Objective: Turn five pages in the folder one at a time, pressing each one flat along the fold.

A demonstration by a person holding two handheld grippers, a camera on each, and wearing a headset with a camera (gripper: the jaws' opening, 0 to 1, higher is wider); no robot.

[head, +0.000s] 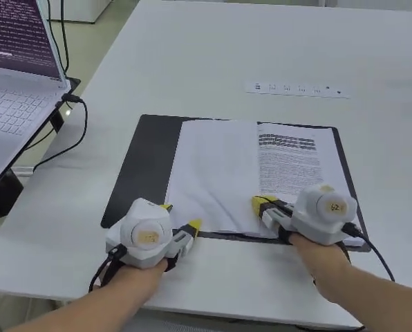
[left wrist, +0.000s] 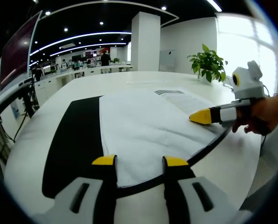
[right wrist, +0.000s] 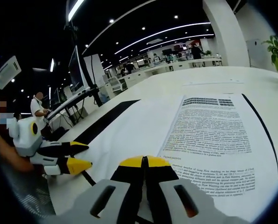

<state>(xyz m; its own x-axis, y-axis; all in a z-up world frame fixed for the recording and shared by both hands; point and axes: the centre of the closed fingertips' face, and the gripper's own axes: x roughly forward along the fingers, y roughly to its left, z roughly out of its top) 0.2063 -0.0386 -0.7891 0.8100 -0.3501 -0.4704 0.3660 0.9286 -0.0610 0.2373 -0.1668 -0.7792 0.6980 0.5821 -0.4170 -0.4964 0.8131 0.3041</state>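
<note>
A black folder (head: 147, 166) lies open on the white table. It shows a blank left page (head: 213, 173) and a printed right page (head: 296, 166). My left gripper (head: 180, 215) is open at the folder's near edge, its yellow tips just over the blank page's bottom corner (left wrist: 143, 126). Nothing is between its fingers (left wrist: 140, 161). My right gripper (head: 261, 203) is shut with nothing in it, its tip low on the sheets by the fold's near end. In the right gripper view its joined tips (right wrist: 141, 162) point across the printed page (right wrist: 213, 126).
An open laptop (head: 12, 90) with cables (head: 75, 131) stands at the left edge of the table. A white socket strip (head: 296, 88) lies beyond the folder. The table's near edge runs just below both hands. A potted plant (left wrist: 209, 63) stands far off.
</note>
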